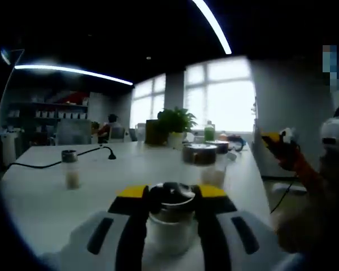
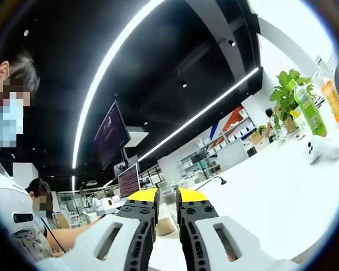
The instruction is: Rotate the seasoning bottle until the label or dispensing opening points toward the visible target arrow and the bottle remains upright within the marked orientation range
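Left gripper jaws closed around the seasoning bottle, gripping it just under the dark cap; bottle stands upright at the near edge of the white tabletop, roughly mid-width. Looks like a small clear jar with pale contents: probably light, rigid, smooth-walled, so likely to slip or spin in the pads if squeezed loosely. Best hold is where it is now, at the neck below the cap. No target arrow or marking visible.

Right gripper jaws nearly together, thin gap, nothing clearly held between them; something pale sits behind the gap, can't tell what.

Around: second shaker toward the left edge, well apart; black cable behind it; metal-lidded jar further back, directly beyond the bottle; potted plant and green bottle at the far edge. Nothing crowds the bottle for an in-place turn.
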A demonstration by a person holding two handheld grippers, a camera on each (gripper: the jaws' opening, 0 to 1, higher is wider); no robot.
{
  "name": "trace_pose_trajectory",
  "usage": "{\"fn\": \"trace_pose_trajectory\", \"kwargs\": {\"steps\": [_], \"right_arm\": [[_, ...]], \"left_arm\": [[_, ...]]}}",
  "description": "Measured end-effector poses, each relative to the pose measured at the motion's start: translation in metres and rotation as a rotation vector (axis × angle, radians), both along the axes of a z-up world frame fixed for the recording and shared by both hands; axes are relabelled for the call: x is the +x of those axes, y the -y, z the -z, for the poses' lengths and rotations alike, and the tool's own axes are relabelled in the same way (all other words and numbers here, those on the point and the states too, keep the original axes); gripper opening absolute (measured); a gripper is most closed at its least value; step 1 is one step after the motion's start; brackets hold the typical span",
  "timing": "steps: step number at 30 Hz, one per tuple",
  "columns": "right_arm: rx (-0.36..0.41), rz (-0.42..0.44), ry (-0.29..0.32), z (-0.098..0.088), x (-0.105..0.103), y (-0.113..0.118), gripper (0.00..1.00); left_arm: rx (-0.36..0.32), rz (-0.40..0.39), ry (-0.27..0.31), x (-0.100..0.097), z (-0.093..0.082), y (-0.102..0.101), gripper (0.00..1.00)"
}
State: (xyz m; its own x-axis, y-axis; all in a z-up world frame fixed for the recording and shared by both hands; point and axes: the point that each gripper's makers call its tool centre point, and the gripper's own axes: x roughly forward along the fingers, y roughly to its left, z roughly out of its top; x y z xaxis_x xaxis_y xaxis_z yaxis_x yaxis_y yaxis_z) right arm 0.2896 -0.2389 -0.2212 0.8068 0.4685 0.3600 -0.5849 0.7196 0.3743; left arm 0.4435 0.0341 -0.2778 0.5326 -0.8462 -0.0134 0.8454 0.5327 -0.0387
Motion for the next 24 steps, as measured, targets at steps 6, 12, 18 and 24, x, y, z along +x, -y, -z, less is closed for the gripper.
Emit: {"fn": "trace_pose_trajectory", "kwargs": {"steps": [6,12,18,24], "right_arm": [[0.007,-0.011,-0.005,0.0006,0.0001,-0.0018,0.1],[0.012,-0.029,-0.01,0.0014,0.0001,-0.006,0.1],[0.016,-0.034,-0.011,0.0013,0.0001,-0.0069,0.1],[0.016,-0.038,-0.013,0.0018,0.0003,-0.0083,0.1]], "left_arm": [[-0.003,0.049,0.001,-0.0012,-0.0004,0.0018,0.34],[-0.003,0.091,-0.012,-0.0022,-0.0004,0.0025,0.34],[0.004,0.129,-0.012,-0.0052,0.0001,0.0045,0.34],[0.016,0.181,-0.026,-0.0063,0.0005,0.0065,0.34]]}}
